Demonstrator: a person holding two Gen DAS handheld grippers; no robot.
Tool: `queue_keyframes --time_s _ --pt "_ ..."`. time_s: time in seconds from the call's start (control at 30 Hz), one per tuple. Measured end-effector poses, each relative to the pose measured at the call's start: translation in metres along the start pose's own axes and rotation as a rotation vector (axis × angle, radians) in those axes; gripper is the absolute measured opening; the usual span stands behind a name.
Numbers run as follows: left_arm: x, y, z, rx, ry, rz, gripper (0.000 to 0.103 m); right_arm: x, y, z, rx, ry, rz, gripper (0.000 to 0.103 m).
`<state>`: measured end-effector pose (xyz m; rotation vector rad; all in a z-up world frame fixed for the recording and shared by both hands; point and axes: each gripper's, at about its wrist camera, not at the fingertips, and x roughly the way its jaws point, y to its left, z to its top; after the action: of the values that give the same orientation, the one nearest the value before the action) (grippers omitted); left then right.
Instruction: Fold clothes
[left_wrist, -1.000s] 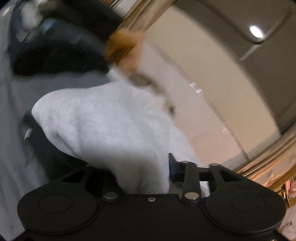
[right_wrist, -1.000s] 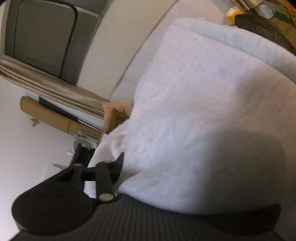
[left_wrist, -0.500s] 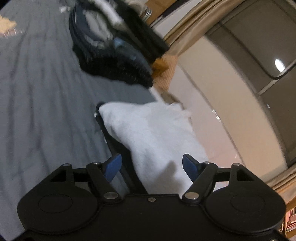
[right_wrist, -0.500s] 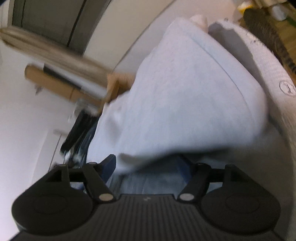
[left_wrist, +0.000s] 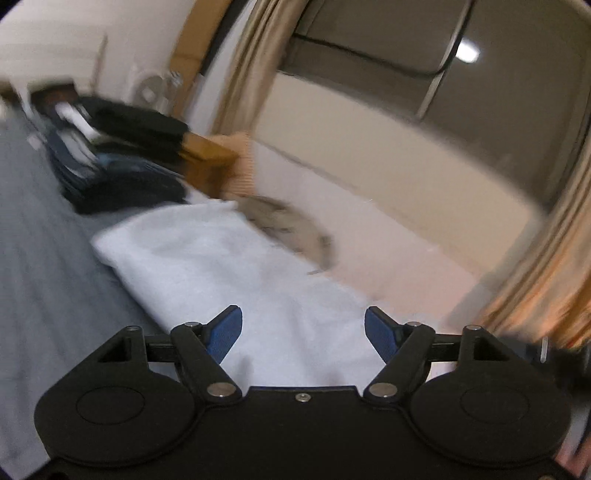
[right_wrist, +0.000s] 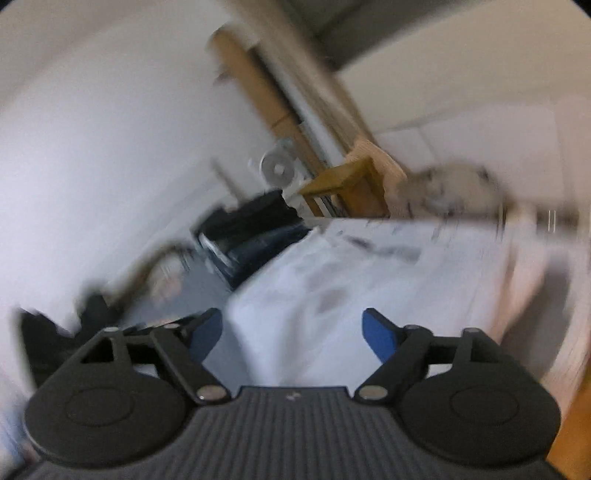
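The white folded fleece garment is laid flat on the grey bed cover, along the bed's edge nearest the pale floor. It's seen right ahead of and below both tools, so pretty much in line with the blue pads, but nothing is pinched.

The left tool is released: its jaws are spread wide, and only air is seen between the blue pads, with the white cloth lying beneath them. The right tool is let go as well, jaws wide apart; they have just been opening further, and no fabric is caught between them. In the right wrist view the garment is stretched out in front of the tool, smeared by motion blur.

A pile of dark clothes is stacked further along the bed, beyond the white garment and apart from it. A wooden stool-like frame can be made out past the bed, near the beige curtain.
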<state>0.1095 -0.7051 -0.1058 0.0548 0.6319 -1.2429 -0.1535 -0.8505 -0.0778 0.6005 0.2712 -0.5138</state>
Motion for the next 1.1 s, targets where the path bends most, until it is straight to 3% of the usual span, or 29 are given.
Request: queue_keyframes --time_s 0.07,0.2,0.3,0.43,0.53,0.6,0.63,0.67,0.7,0.77,0.9,1.1 --pt "-0.007 -0.019 -0.008 0.053 0.001 0.093 0.072 0.009 -0.018 0.029 -0.15 0.03 -0.023 0.085" --pt "-0.021 -0.038 -0.018 0.052 0.019 0.126 0.072 0.046 -0.04 0.064 -0.297 0.117 -0.042 0.085" --pt "-0.032 -0.044 -0.021 0.037 0.014 0.135 0.073 0.081 -0.054 0.065 -0.434 0.195 -0.124 0.085" --pt "-0.048 -0.049 -0.023 0.012 0.026 0.188 0.075 0.11 -0.083 0.058 -0.358 0.333 -0.176 0.085" --pt "-0.053 -0.052 -0.024 0.002 0.039 0.213 0.077 0.115 -0.094 0.047 -0.296 0.353 -0.179 0.085" --pt "-0.055 -0.055 -0.026 0.006 0.041 0.225 0.078 0.118 -0.099 0.041 -0.285 0.359 -0.196 0.072" --pt "-0.057 -0.057 -0.026 0.008 0.042 0.232 0.078 0.117 -0.1 0.039 -0.284 0.348 -0.215 0.051" --pt "-0.058 -0.058 -0.027 0.01 0.043 0.238 0.078 0.116 -0.102 0.039 -0.266 0.333 -0.234 0.015" --pt "-0.059 -0.06 -0.028 0.011 0.044 0.244 0.078 0.113 -0.107 0.041 -0.231 0.319 -0.243 0.004" --pt "-0.061 -0.063 -0.028 0.018 0.043 0.243 0.078 0.103 -0.116 0.048 -0.16 0.282 -0.235 0.003" --pt "-0.066 -0.069 -0.029 0.023 0.026 0.239 0.078 0.075 -0.11 0.064 -0.143 0.195 -0.179 0.003" --pt "-0.068 -0.077 -0.032 0.037 0.023 0.23 0.078 0.061 -0.128 0.07 -0.111 0.166 -0.2 0.003"
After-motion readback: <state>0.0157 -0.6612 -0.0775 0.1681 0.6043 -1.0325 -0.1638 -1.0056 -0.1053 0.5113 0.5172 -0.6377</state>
